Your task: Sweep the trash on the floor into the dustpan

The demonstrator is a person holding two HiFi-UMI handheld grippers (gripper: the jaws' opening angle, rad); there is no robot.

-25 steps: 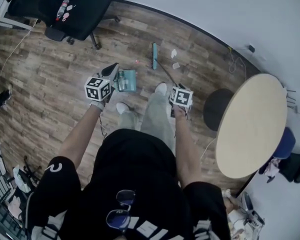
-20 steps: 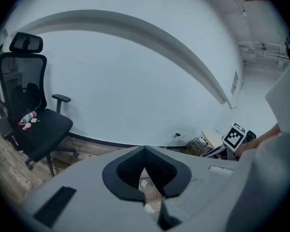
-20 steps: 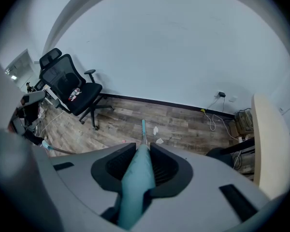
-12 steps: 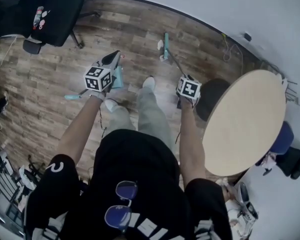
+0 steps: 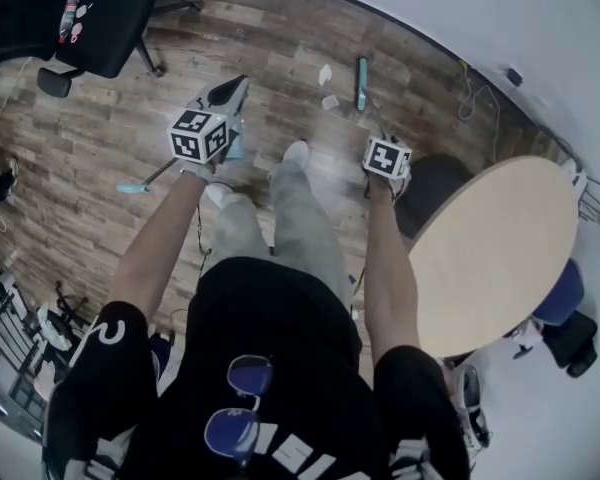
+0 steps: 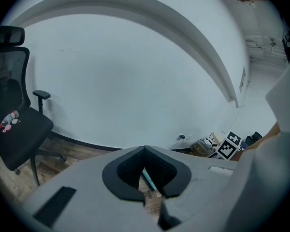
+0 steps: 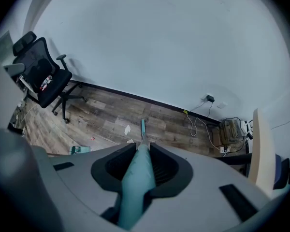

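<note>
Wood-plank floor (image 5: 100,118) runs up to a white wall (image 5: 460,8), with a black office chair (image 5: 90,18) in the upper left of the head view and a round table (image 5: 490,253) at the right. The trash is a couple of white scraps of paper (image 5: 325,75) lying near the top centre, just left of the teal broom head (image 5: 362,83).

The right gripper (image 7: 139,149) has its jaws closed round the broom handle (image 7: 134,182), which runs straight out between the pads toward the head. The left gripper (image 6: 145,150) has its jaws drawn nearly together. A thin teal strip in the hollow between them looks like the dustpan handle (image 6: 147,178). The dustpan (image 5: 237,150) itself sits low beside that gripper, left of centre and well apart from the scraps.

The paper looks light and limp, so a fast stroke would likely flick it aside or let it slip under the bristles; short, slow pulls suit it better. The broom seems light but long, and its smooth round handle could twist in the pads. The hold seems to sit high on the handle, which leaves the head room to swing. The dustpan is probably thin plastic and would skid if nudged, so its lip needs pressing flat to the boards.
</note>
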